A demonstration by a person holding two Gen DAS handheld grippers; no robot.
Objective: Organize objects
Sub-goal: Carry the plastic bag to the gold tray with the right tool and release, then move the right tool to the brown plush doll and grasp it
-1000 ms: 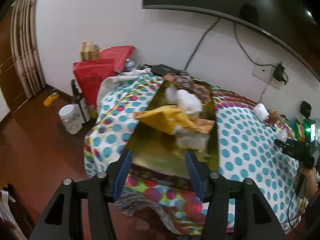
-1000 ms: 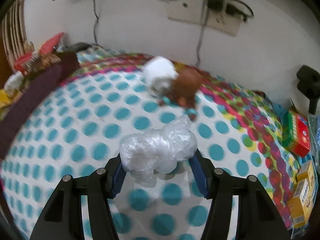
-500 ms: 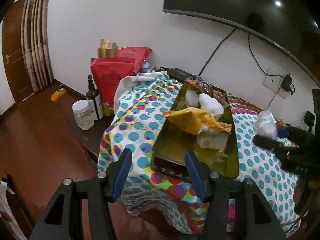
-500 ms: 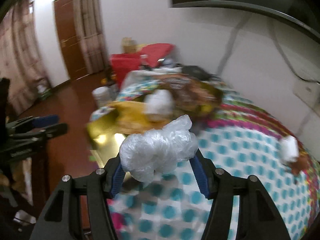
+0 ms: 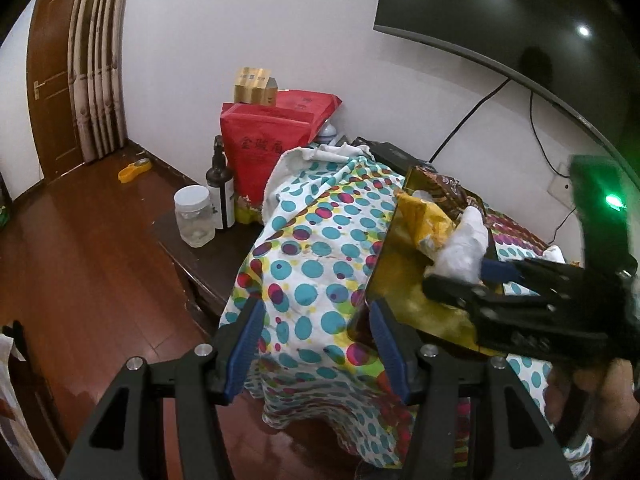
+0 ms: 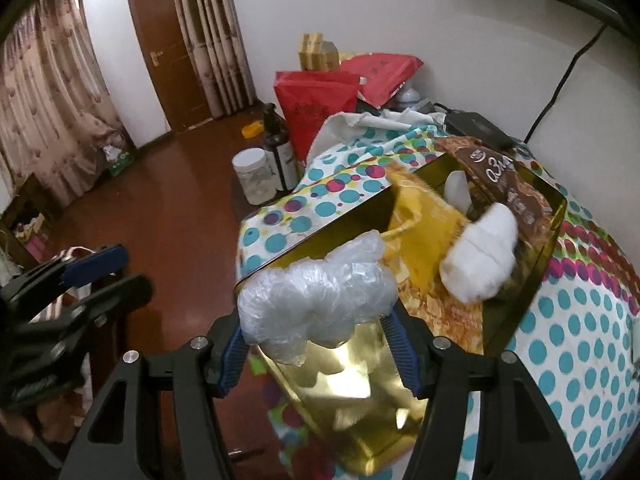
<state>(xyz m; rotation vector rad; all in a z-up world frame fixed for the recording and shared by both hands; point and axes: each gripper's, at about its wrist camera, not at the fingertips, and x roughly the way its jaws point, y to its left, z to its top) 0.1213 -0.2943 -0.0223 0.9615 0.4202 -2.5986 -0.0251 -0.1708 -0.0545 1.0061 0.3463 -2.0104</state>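
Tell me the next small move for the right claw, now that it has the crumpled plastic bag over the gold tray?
Probably lower it a little and open. The right claw is shut on the crumpled plastic bag, which hangs over the near, bare part of the gold tray. The yellow packet and white bundle lie further back, so that spot looks free. The left claw is open and holds nothing.

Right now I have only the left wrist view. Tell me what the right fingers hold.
Observer: A crumpled clear plastic bag, pinched between the right fingers.
Operator: Say what shows below it.
Observer: Bare gold floor at the near end of the tray.
Operator: Report the tray's far end.
Observer: A white wad lies against a brown snack packet.
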